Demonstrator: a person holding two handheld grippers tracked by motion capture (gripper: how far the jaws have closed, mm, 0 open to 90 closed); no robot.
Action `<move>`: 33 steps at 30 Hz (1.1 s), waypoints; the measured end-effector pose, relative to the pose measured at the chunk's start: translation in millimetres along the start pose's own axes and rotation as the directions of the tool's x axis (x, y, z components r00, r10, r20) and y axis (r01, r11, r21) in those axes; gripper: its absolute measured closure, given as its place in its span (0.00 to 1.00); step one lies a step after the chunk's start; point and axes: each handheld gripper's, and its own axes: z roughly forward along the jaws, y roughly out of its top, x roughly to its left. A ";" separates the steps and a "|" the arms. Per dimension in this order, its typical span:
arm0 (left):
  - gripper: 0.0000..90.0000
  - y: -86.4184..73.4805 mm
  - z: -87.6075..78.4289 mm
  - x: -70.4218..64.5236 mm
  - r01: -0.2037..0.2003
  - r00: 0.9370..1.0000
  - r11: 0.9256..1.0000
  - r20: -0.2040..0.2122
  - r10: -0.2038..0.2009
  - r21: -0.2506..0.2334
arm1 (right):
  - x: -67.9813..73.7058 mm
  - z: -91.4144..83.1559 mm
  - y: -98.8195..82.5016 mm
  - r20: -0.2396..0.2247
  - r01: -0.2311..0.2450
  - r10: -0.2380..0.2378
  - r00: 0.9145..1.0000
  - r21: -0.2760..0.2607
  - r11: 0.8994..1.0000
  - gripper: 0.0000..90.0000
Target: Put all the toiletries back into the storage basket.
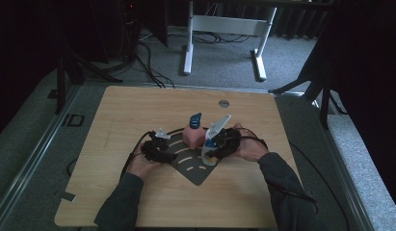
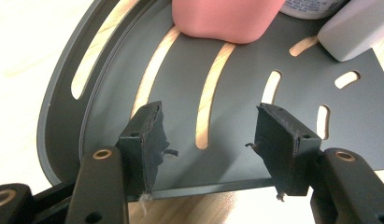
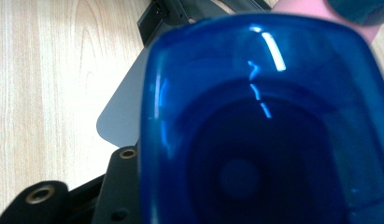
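- We see a grey fan-shaped slotted rack [image 1: 193,163] lying flat on the wooden table [image 1: 138,110], with a pink bottle [image 1: 191,136] standing on its far part and a white bottle [image 1: 214,139] with a blue body at its right edge
- We find the right claw [image 1: 216,144] closed across the white bottle; in the right gripper view the blue transparent body [image 3: 264,126] sits between the jaws and right against the lens, so the pads themselves are hidden
- We see the left claw [image 2: 208,140] half open and holding nothing, its jaws set just above the near edge of the rack [image 2: 227,70]; the pink bottle [image 2: 227,18] stands beyond it, well apart from the worn pads [image 2: 150,135]
- We judge the white bottle light, stiff and smooth, hence prone to slip or twist in a loose grip; a hold across the flat sides of the body, low and near the middle, should keep it upright
- We judge the rack a thin, rigid sheet, best pinned at its edge while the bottle is set down
- We cannot tell whether the bottle's base touches the rack
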 end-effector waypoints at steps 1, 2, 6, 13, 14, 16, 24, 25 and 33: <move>0.47 0.0 0.0 0.1 0.001 1.000 1.000 0.001 -0.001 0.000 | -0.6 0.1 -0.5 0.000 0.000 0.000 1.000 0.000 1.000 0.60; 0.47 0.0 0.1 0.0 0.003 1.000 1.000 0.000 -0.003 -0.002 | -0.8 0.2 -1.0 0.001 -0.003 0.003 1.000 0.001 1.000 0.60; 0.47 0.0 0.3 -0.1 -0.001 1.000 1.000 0.000 0.001 0.001 | -1.7 1.3 -1.7 0.001 -0.007 0.007 1.000 0.002 1.000 0.60; 0.47 0.1 1.2 -0.6 0.003 1.000 1.000 0.002 -0.003 0.000 | -2.9 1.3 -2.2 -0.002 -0.011 0.011 1.000 0.000 1.000 0.60; 0.47 0.1 1.2 -0.6 0.003 1.000 1.000 0.002 -0.003 0.000 | -3.1 1.3 -2.3 -0.002 -0.012 0.012 1.000 0.000 1.000 0.60; 0.47 0.1 1.3 -0.6 0.004 1.000 1.000 0.003 -0.004 -0.001 | -3.2 1.2 -2.5 -0.003 -0.013 0.013 1.000 -0.001 1.000 0.60; 0.47 0.1 2.2 -0.5 0.005 1.000 1.000 0.006 -0.005 0.000 | -6.7 -2.9 -4.1 0.009 -0.025 0.025 1.000 -0.006 1.000 0.57; 0.47 0.1 2.2 -0.5 0.005 1.000 1.000 0.006 -0.005 0.000 | -7.4 -3.5 -4.7 0.011 -0.024 0.024 1.000 -0.006 1.000 0.57; 0.47 -0.2 3.1 -0.2 0.012 1.000 1.000 0.010 -0.012 -0.001 | -9.0 -7.2 -9.6 -0.001 -0.036 0.036 0.999 -0.022 0.999 0.52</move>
